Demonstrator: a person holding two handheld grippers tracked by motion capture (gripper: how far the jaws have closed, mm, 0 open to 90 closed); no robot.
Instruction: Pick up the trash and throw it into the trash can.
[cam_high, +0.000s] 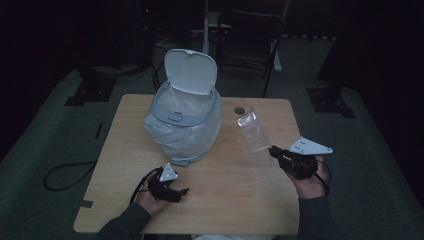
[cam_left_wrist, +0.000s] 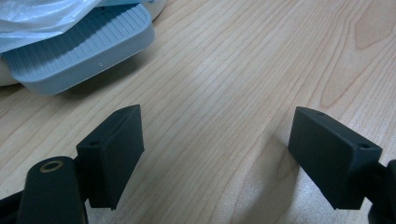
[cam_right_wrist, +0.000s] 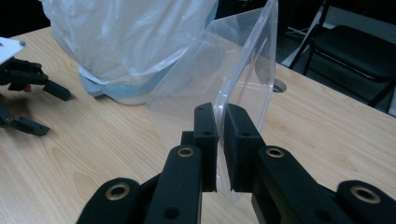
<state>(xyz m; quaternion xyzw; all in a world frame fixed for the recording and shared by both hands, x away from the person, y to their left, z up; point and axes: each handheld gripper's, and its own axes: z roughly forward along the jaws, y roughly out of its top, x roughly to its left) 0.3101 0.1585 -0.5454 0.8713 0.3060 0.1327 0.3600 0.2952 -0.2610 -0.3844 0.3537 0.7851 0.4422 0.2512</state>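
The right gripper (cam_high: 274, 151) is clamped on a clear plastic zip bag (cam_high: 253, 131) — in the right gripper view you can see both black pads pinched tight on the bag's lower edge (cam_right_wrist: 219, 140), with the rest of the bag standing up and away from the jaws. In the high view the bag is held up off the wooden tabletop (cam_high: 230, 185), tilted, over the right half of it, just right of the bin.

That bin is a small pale blue pedal bin (cam_high: 186, 117) sitting toward the back-left-of-centre part of the tabletop, lid (cam_high: 191, 71) flipped up, with a white plastic liner (cam_high: 175, 132) draped over the rim and ballooning down the sides. Its ribbed foot pedal (cam_left_wrist: 79, 49) pokes out at the front, and the left gripper view shows it close ahead, up and to the left of the jaws.

The left gripper (cam_high: 172, 192) is low at the near-left part of the tabletop, just in front of the bin, jaws spread wide with nothing between them — just bare wood grain. It isn't touching the pedal.

There's a small round grommet hole (cam_high: 240, 110) in the tabletop behind the bag, and a dark chair (cam_high: 252, 35) on the floor past the far edge.
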